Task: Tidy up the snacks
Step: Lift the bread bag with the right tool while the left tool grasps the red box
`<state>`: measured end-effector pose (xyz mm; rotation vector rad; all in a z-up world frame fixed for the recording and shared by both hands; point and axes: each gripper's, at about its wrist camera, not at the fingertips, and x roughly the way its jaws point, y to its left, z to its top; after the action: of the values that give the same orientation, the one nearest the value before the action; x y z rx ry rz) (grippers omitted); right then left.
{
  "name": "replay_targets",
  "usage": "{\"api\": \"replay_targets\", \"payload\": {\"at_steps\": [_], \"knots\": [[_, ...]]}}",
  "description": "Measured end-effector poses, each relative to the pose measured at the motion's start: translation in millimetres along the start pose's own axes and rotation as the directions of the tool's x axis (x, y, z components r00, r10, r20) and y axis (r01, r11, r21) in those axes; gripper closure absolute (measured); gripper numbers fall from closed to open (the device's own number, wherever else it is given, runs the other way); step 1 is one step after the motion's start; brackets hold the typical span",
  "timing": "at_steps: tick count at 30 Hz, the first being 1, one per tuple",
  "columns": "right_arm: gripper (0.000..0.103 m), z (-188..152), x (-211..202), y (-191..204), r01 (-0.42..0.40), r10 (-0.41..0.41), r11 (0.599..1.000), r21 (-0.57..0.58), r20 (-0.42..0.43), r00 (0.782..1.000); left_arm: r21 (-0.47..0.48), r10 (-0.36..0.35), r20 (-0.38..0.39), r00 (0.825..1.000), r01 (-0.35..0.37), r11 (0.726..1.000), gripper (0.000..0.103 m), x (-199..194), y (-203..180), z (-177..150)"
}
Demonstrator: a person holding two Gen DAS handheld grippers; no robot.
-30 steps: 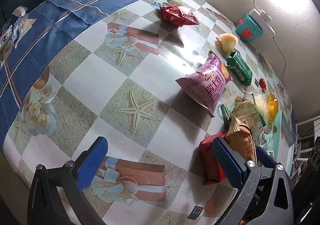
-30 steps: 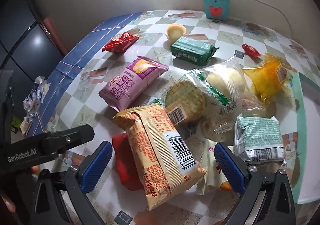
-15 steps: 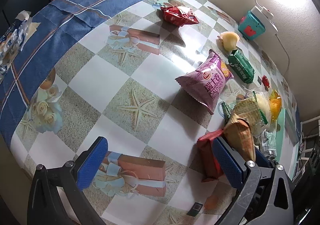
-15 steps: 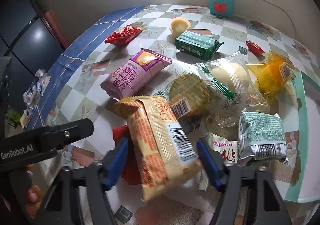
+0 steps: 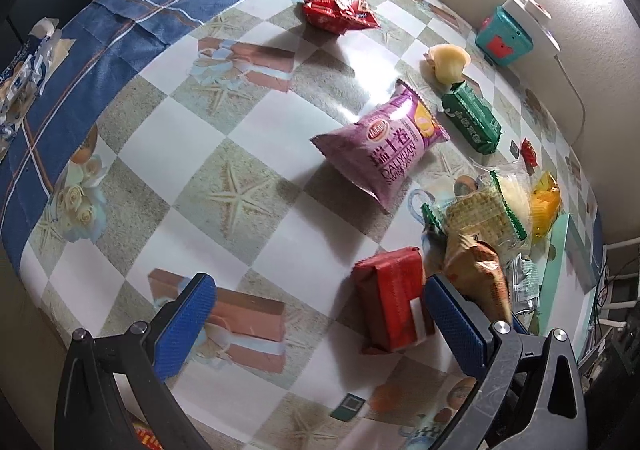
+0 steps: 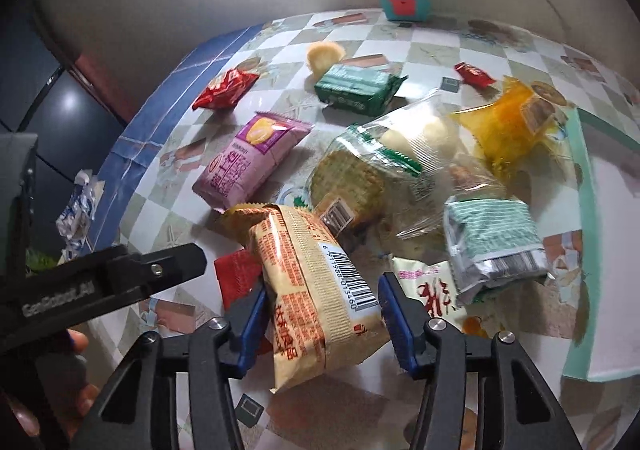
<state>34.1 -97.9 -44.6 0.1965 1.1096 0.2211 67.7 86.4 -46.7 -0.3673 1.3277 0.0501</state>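
Between blue pads (image 6: 394, 326), tan snack packet (image 6: 316, 282)

Checked beige-and-white tablecloth (image 5: 248, 153) with blue border; beside purple pack (image 6: 250, 161), red pack (image 6: 224, 87), green pack (image 6: 356, 87).

Lying mid-table (image 5: 256, 250): swiss-roll packet (image 5: 384, 145), with foil snack (image 5: 340, 11) beyond toward the far edge; heaped along the right edge: cracker bag (image 6: 384, 169), biscuit packet (image 6: 316, 282), wrapped bar (image 5: 392, 298)
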Motion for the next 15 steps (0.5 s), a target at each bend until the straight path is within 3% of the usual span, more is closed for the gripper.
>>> {"api": "replay_targets", "payload": {"at_steps": [13, 15], "knots": [[0.052, -2, -28, -35, -0.001, -0.003, 0.995, 0.098, 0.040, 0.999, 0.070, 0.062, -0.066, 0.996, -0.057, 0.996, 0.001, 19, -41, -11], [0.052, -4, -29, -37, -0.002, -0.002, 0.995, 0.100, 0.039, 0.999, 0.082, 0.078, -0.075, 0.994, -0.071, 0.994, 0.005, 24, -47, -12]]}}
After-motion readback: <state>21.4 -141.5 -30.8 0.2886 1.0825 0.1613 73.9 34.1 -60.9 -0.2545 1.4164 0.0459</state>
